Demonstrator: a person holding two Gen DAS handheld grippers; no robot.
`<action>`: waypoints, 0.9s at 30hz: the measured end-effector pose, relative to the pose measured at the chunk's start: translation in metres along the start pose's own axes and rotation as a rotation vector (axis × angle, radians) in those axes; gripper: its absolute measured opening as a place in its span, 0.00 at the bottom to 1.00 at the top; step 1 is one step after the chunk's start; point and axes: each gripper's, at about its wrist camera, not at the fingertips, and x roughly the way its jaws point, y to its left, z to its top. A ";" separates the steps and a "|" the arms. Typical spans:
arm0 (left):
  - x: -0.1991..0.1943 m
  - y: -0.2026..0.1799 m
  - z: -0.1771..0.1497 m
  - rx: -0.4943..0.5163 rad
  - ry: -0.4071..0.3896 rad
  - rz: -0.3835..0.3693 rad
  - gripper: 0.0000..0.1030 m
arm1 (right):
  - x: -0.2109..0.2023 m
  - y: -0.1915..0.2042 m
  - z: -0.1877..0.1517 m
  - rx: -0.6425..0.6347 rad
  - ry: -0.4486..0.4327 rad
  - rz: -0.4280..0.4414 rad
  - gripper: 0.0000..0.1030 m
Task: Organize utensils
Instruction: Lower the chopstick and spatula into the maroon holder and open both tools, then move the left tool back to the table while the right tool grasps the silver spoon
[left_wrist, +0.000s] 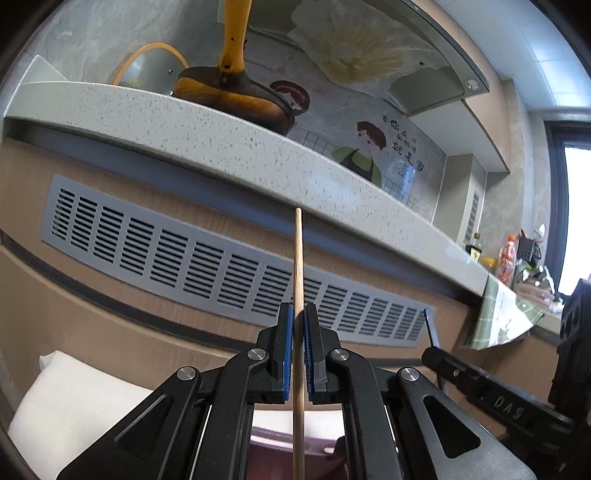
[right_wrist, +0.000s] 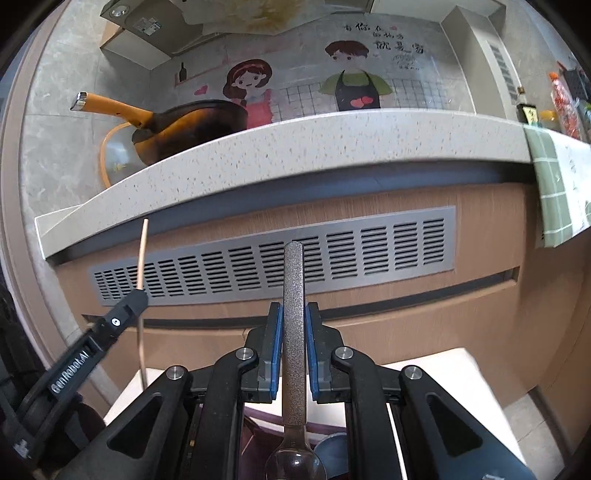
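Speckled countertop (right_wrist: 332, 140): blackened pan (right_wrist: 192, 125), possibly lid (right_wrist: 114, 158).

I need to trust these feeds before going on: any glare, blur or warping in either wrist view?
Left wrist view: window blown out white at the right edge; counter edge bows from fisheye; chopstick in the left gripper is sharp. Right wrist view: even light, no glare; spoon in the right gripper is sharp; cloth and right edge slightly smeared.

Left gripper (left_wrist: 298, 325) fingers clamping an upright wooden chopstick (left_wrist: 298, 266), speckled countertop (left_wrist: 207, 125) above, grey vent grille (left_wrist: 147, 243)
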 end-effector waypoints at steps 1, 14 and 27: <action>0.001 0.000 -0.004 0.005 0.007 0.002 0.06 | 0.000 -0.001 -0.001 0.001 -0.002 0.007 0.10; -0.011 0.001 -0.025 0.012 0.089 0.006 0.18 | -0.013 -0.006 -0.010 0.003 -0.058 0.070 0.13; -0.091 0.011 0.003 -0.054 0.194 0.144 0.46 | -0.089 0.004 -0.027 -0.135 0.054 0.075 0.38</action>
